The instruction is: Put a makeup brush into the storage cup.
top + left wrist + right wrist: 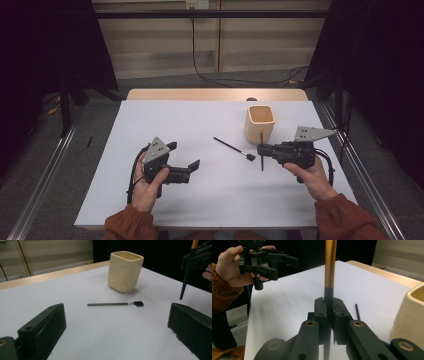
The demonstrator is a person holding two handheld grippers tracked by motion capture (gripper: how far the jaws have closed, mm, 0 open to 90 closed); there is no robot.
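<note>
**Brush held upright beside the cup**

The right gripper (262,149) clamps a gold-and-black brush (329,267) vertically, just beside the cream cup (260,123); its tip is cut off. The left gripper (186,156) gapes empty. A black brush (234,148) lies diagonally on the surface (200,120).

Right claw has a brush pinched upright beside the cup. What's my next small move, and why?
Probably lift the right claw and carry it over the cup, since the held brush hangs lower than the cup's rim, beside its near wall. A second brush lies on the table.
</note>
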